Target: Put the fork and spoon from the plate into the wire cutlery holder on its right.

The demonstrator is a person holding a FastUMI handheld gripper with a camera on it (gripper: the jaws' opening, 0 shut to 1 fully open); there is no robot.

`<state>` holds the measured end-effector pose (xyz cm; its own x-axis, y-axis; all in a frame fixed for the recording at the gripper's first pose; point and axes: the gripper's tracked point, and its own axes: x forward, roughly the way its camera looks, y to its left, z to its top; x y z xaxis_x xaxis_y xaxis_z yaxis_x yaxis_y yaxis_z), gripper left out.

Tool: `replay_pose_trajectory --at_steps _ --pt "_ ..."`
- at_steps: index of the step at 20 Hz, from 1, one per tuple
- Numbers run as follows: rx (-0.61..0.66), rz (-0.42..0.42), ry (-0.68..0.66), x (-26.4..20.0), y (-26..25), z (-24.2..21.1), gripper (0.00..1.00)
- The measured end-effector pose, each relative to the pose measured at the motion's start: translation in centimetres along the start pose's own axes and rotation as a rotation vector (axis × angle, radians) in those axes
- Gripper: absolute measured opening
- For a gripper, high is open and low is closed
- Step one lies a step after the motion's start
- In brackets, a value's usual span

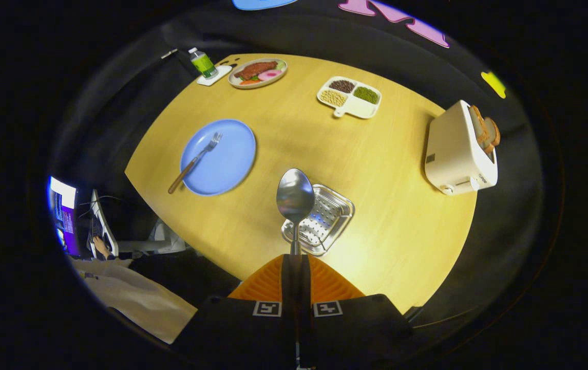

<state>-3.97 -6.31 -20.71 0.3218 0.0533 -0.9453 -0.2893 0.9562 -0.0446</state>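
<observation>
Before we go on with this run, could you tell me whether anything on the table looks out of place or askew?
Nothing looks spilled or damaged. The fork lies slantwise on the blue plate, its handle overhanging the rim. The gripper is shut on the spoon, held bowl-up above the cutlery holder. That fits the task.

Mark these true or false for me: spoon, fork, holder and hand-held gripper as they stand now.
1. The hand-held gripper is shut on the spoon. True.
2. The fork is in the holder. False: it lies on the blue plate.
3. The spoon's bowl is over the holder. True.
4. The toaster is empty. False: bread sticks out of it.
5. The holder stands left of the plate. False: it is on the plate's right.
</observation>
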Motion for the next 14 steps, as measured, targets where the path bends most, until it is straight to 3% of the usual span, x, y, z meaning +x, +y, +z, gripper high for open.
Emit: replay_pose_trajectory --at_steps 14 --pt "-0.056 0.015 0.3 5.8 -1.9 -0.3 0.08"
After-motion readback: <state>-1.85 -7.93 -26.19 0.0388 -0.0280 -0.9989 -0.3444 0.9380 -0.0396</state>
